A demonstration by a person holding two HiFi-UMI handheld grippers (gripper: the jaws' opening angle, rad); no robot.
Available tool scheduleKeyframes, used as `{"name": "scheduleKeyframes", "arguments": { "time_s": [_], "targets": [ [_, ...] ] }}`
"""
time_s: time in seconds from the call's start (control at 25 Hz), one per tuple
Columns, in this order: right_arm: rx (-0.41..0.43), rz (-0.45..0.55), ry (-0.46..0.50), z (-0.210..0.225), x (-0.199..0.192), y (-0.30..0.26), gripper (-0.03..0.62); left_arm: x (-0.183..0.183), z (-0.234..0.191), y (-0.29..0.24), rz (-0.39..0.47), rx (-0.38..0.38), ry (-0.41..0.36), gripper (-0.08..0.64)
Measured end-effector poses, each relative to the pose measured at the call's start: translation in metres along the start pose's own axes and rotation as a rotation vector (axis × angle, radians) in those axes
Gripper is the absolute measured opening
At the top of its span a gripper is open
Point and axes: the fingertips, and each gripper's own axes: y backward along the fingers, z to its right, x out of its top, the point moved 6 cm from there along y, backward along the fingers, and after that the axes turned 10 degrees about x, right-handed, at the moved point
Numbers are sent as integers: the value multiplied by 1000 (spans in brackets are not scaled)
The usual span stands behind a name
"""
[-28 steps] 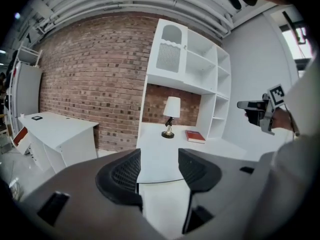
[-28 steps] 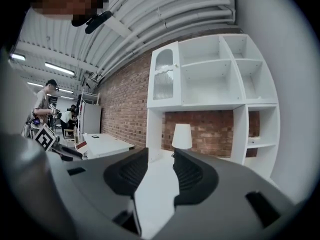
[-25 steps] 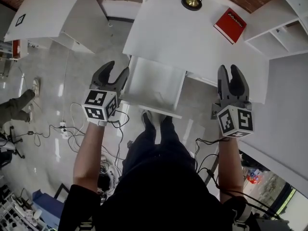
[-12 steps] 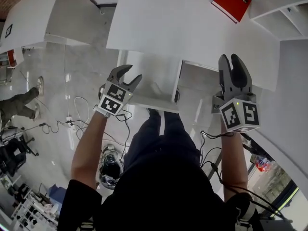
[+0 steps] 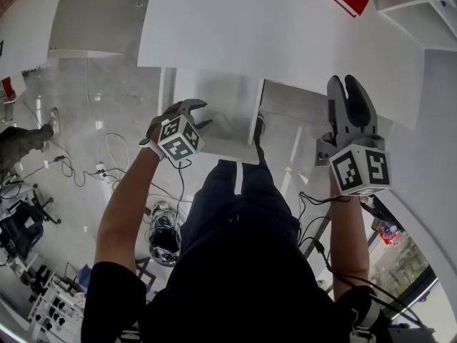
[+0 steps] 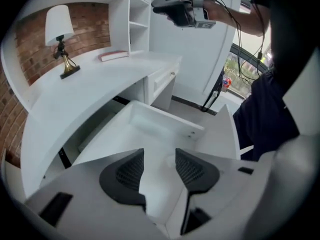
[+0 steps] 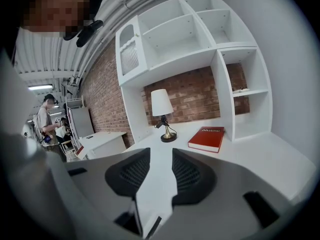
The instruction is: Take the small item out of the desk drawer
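Small item (image 5: 227, 127) shows only as a faint pale shape on the drawer floor, white on white and too small to identify.

The desk (image 5: 285, 41) fills the head view from 10 to 2 o'clock. Its drawer (image 5: 214, 95) stands pulled out from the front edge toward the person, with smooth, bare white walls and floor.

The right gripper (image 5: 348, 84) is held at 3 o'clock of the drawer, over the desk's front edge. Its jaws are partly apart and closing on nothing, and beyond them lie only the desk top, a lamp (image 7: 162, 114) and a red book (image 7: 206, 139).

The left gripper (image 5: 200, 114) hangs over the drawer's corner at 7 o'clock and points down into it. Its jaws are fairly wide and closing. The drawer floor shows through the gap and the pads touch nothing, so this gripper is also empty.

The item is probably light and lies low. On that slick floor it may skate away from one pad. The safer hold is from above, with the fingertips across its narrow sides, closing gently.
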Motion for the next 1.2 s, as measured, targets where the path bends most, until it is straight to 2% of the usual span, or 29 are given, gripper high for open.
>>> {"name": "scheduleKeyframes", "arguments": {
  "time_s": [0.16, 0.36, 0.56, 0.8, 0.92, 1.04, 1.2],
  "targets": [
    [8, -5, -9, 3, -8, -7, 132, -11, 11, -23, -36, -84, 9, 196],
    [4, -19, -29, 13, -20, -16, 126, -20, 19, -54, -98, -182, -31, 196],
    [-15, -43, -33, 21, -36, -17, 115, -35, 28, -89, -171, -285, 8, 196],
    [-30, -71, -26, 29, -48, -16, 112, -39, 32, -113, -187, -327, 27, 179],
    [-35, -81, -17, 31, -49, -13, 110, -44, 34, -121, -205, -332, 66, 177],
    [-40, -88, -15, 32, -53, -14, 109, -56, 39, -132, -222, -361, 101, 140],
    [-45, -88, -16, 31, -57, -14, 104, -59, 41, -137, -207, -372, 133, 128]
  ]
}}
